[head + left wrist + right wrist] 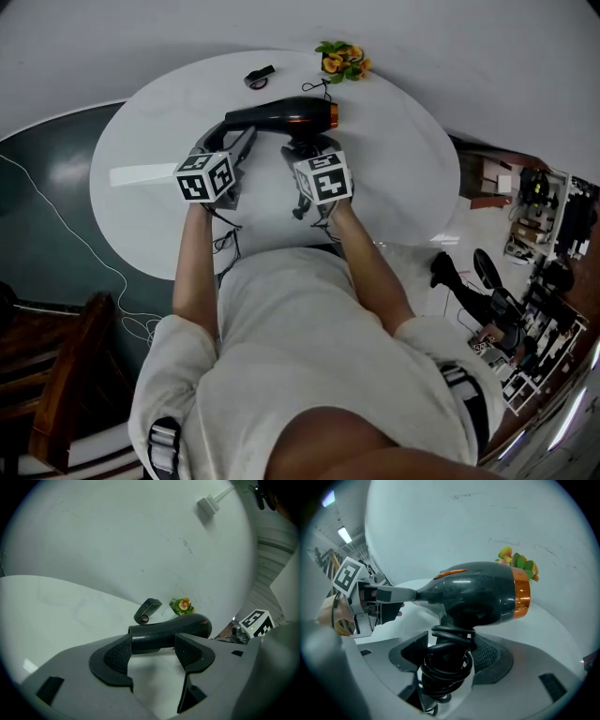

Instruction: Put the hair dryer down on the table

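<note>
The hair dryer is black with an orange ring and is held over the round white table. My left gripper is shut on its narrow nozzle end, with one pad on each side. My right gripper is shut on the handle, which is wrapped in coiled black cord. The dryer's body fills the right gripper view, and the left gripper shows there at the left, clamped on the nozzle. I cannot tell whether the dryer touches the tabletop.
A small black object and a bunch of orange flowers lie at the table's far edge, beyond the dryer. A white strip lies at the table's left. A wooden chair stands at the lower left, on a dark floor with a thin cable.
</note>
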The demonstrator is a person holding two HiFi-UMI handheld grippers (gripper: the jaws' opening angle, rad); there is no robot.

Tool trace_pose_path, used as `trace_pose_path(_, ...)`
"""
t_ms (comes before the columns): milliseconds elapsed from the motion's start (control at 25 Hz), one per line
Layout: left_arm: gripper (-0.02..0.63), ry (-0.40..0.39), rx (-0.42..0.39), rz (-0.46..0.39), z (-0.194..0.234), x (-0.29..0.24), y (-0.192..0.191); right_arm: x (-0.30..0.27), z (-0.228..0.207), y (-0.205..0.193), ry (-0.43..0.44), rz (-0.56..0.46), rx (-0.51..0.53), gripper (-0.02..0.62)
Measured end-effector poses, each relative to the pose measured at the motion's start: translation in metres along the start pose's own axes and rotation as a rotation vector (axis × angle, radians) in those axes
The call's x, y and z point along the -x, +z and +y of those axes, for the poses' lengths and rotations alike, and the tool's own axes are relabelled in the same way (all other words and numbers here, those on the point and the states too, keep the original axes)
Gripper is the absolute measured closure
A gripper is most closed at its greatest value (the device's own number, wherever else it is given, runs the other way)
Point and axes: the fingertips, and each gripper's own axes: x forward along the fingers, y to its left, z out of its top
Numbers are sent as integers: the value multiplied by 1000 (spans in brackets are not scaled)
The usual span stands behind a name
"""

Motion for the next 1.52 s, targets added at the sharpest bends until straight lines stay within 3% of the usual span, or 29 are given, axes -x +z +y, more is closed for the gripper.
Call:
trace_pose_path(880, 310, 22, 52, 41, 11, -11, -10, -11, -3, -5, 5, 51, -23, 314)
trace_pose_path(1520, 311, 30, 45, 45, 10, -15, -10, -14, -7, -7, 14, 51, -36, 314)
